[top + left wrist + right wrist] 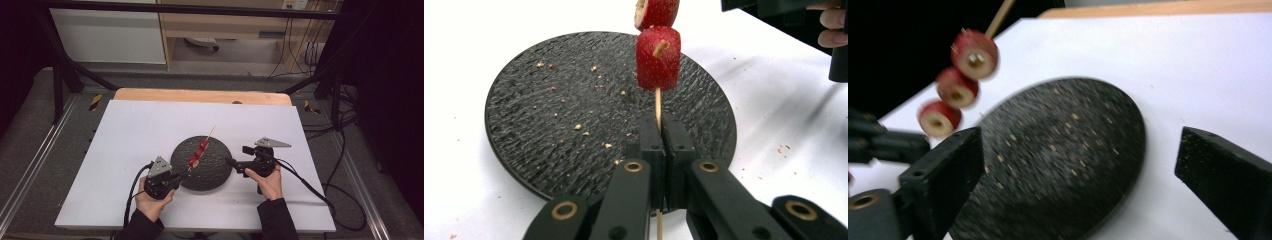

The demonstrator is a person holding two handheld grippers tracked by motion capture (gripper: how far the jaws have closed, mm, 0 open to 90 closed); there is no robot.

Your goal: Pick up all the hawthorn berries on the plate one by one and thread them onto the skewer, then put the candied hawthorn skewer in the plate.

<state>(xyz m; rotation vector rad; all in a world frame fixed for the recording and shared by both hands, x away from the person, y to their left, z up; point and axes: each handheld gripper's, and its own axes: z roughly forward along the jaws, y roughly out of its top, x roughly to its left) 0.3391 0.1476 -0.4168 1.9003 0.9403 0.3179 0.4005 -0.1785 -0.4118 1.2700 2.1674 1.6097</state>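
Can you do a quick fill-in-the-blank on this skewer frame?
1. The left gripper is shut on the ____ of the skewer.
2. The skewer carries ____ strawberry pieces.
3. The right gripper has its jaws ____.
4. The round plate is ____ in colour.

Missing words: stick; three; open; black

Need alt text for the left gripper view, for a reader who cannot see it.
The left gripper, jaws shut, clamps a thin wooden skewer upright, with red strawberry pieces threaded on it. Behind lies a round black textured plate dotted with crumbs, on a white table; the other gripper shows at top right.
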